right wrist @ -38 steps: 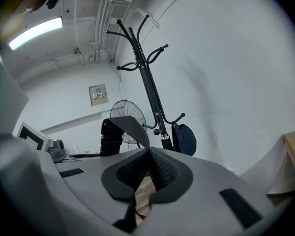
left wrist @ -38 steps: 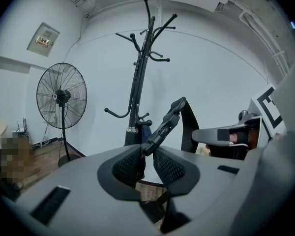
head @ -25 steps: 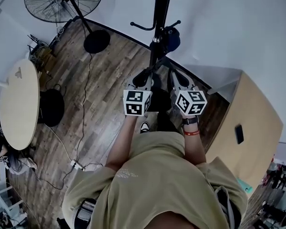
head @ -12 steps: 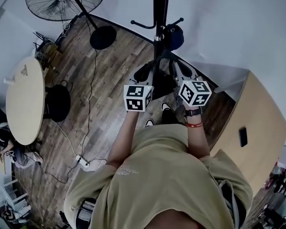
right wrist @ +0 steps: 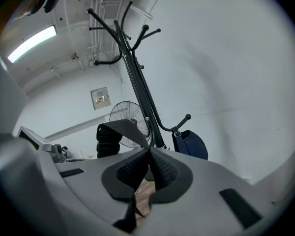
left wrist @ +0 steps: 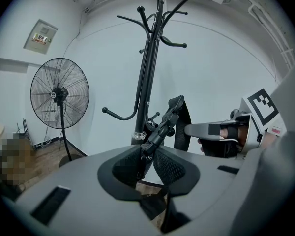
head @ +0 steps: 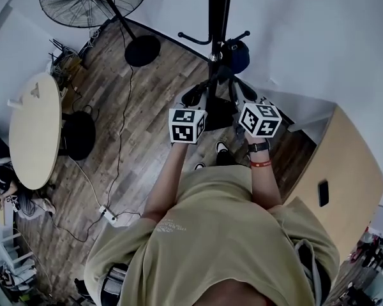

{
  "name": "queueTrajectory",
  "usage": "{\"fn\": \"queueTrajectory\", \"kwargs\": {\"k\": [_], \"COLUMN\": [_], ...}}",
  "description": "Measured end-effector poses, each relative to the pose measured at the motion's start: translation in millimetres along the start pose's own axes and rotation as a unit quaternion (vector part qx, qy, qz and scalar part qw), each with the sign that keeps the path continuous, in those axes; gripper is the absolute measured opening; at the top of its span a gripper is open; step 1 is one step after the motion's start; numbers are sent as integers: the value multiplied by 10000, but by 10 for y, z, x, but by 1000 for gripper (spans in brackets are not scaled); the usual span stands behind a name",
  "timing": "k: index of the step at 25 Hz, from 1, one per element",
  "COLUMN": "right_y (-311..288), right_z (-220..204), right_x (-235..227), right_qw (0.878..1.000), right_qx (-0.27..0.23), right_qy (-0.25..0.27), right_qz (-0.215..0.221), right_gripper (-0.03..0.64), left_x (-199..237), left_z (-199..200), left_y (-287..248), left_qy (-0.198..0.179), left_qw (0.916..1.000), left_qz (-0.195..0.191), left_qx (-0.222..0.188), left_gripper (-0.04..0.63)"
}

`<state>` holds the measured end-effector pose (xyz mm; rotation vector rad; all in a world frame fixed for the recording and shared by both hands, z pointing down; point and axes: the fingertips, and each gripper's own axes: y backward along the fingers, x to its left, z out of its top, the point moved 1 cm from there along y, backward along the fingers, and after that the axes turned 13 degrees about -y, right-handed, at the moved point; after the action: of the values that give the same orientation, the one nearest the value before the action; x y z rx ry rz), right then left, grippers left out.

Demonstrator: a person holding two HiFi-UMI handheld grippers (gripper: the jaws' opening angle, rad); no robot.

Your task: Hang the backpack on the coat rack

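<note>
Dark fabric backpack (head: pixel 220 115), seemingly soft-sided, slung between two tools near a slim black metal coat rack (head: pixel 217 18), left hand-held gripper (left wrist: pixel 147 156) clamped on its buckled black webbing strap (left wrist: pixel 163 126), right hand-held gripper (right wrist: pixel 148 154) pinching a flat woven strap (right wrist: pixel 117 127), wood-plank floor (head: pixel 147 107) below.

Standing fan (head: pixel 92 2) far ahead-left of my left gripper (head: pixel 198 95); oval table (head: pixel 33 129) well left of it; power strip (head: pixel 107 215) on floor behind; wooden cabinet (head: pixel 345 183) right of my right gripper (head: pixel 240 92); navy cap (head: pixel 236 55) just ahead.
</note>
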<state>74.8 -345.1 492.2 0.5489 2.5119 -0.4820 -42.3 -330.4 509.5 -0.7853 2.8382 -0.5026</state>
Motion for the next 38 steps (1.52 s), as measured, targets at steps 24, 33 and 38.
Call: {"fn": "queueTrajectory", "kwargs": {"k": [24,33,38], "right_y": [-392,-418,-375], "right_z": [-479,-523,-515], "right_x": [-342,-285,-282], "right_qw": [9964,9957,9959], "right_qx": [821,926,905], "right_qy": [-170,-21,2], "right_qz": [-106,-3,61], "right_gripper": [21,37,51], "left_x": [-83,-283,-375], "left_z": [-673,-715,-714], "left_y": [-499,-610,-614], "left_qy": [346,218,88], "left_qw": [9968,9954,9948], "left_qz": [-269,-654,-758], "left_qx": [669,669,668], "left_gripper": [89,92,111]}}
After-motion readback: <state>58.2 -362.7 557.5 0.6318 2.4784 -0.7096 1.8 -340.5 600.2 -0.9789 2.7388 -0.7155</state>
